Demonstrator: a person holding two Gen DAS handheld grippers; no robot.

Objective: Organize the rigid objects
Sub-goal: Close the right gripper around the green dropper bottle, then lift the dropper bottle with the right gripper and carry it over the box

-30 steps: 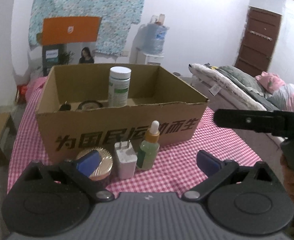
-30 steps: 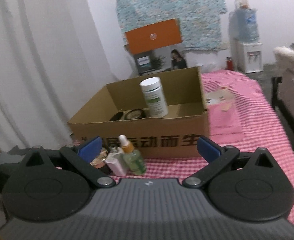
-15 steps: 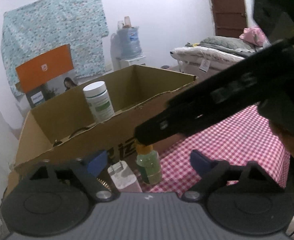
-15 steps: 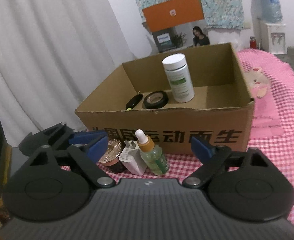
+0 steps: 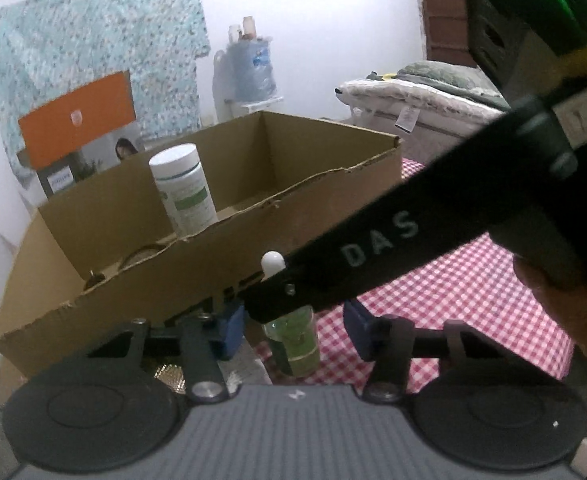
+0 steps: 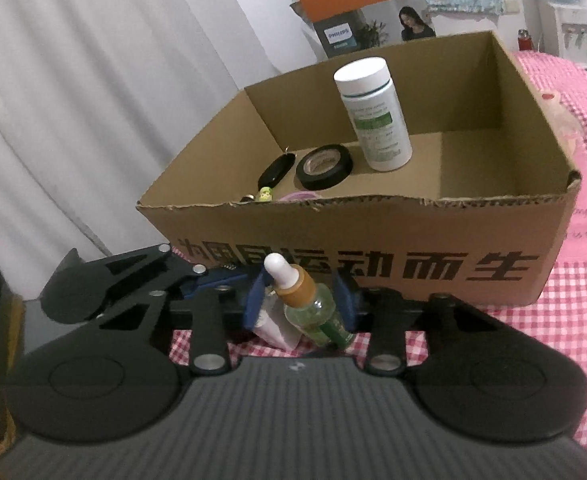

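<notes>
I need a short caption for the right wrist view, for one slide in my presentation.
Right gripper closing around a green dropper bottle in front of a cardboard box holding a white bottle and black tape.

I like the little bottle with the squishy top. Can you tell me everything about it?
The dropper bottle is small, clear and looks like glass or plastic, with greenish liquid inside, a green label, an orange collar and a white rubber bulb on top. It stands tilted on the pink checked tablecloth, just in front of the cardboard box. The right gripper is closing its blue pads around it, one on each side. A white plug sits right beside it.
</notes>
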